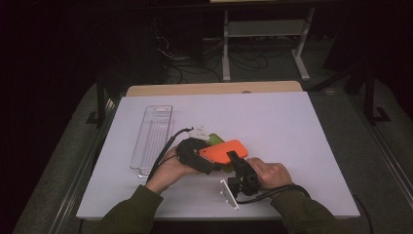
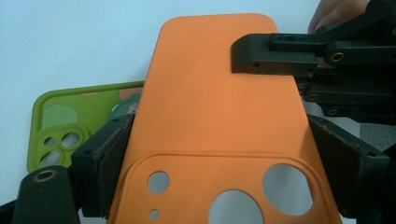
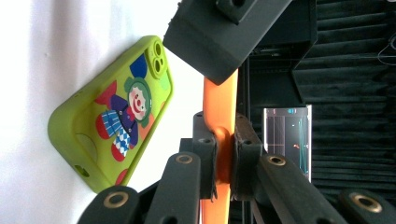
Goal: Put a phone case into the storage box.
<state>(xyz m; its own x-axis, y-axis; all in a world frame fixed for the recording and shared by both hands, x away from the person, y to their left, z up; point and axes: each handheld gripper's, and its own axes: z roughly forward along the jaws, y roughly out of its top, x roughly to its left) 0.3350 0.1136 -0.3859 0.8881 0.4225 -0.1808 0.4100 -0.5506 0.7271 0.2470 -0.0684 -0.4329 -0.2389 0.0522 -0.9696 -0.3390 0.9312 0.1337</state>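
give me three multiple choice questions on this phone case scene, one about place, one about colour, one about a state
1. Where does the green phone case lie?
A. in the clear tray
B. on the white table, beside the orange case
C. on the floor

2. What colour is the phone case held by both hand-held grippers?
A. orange
B. blue
C. black

3. How is the right hand-held gripper set?
A. wide open, apart from everything
B. shut on the green case
C. shut on the orange case's edge

Answers: B, the left gripper view shows it flat on the table next to the orange one; A, every view shows an orange case between the jaws; C, the right gripper view shows its pads pressed on the thin orange edge.
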